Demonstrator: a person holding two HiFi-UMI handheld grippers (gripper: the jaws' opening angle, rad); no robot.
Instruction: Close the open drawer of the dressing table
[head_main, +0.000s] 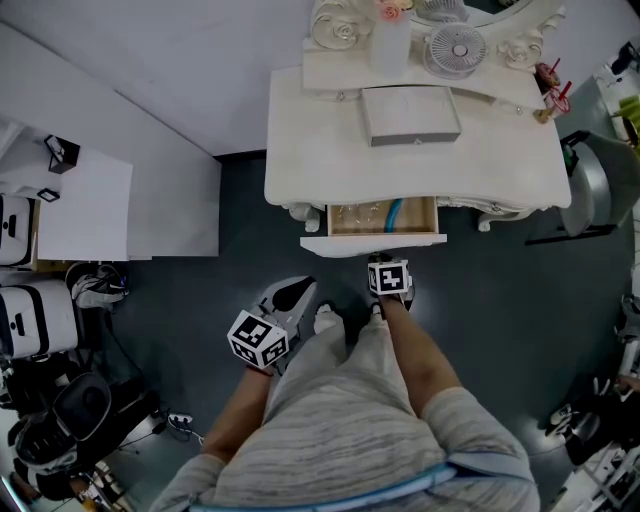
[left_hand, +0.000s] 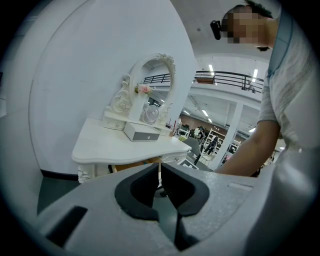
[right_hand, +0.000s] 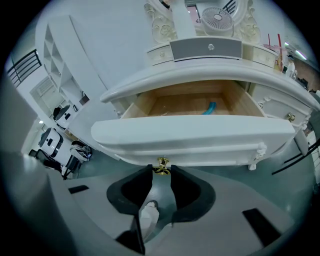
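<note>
Drawer (right_hand: 192, 135) stands pulled out of the table (right_hand: 200, 80), just ahead of the right hand-held gripper (right_hand: 160, 170), whose jaws pinch its knob (right_hand: 162, 162); left hand-held gripper (left_hand: 160, 170) hangs closed, empty, well back; closing seems about to start; next comes a straight, level push forward.

The head view was lit evenly from above, the white table (head_main: 300, 150) bright against a dark floor (head_main: 500, 300), and straight lines bowed toward the frame's edges. The 2 gripper views were fisheye circles with black corners and heavy bending at the rims. In the left gripper view strip lights (left_hand: 210, 68) glared in the hall behind while the left gripper (left_hand: 159, 170) sat dim and soft close to the lens; in the right gripper view the drawer (right_hand: 200, 132) front shone nearly washed out, its underside shaded, and the knob (right_hand: 161, 165) glinted sharp.
</note>
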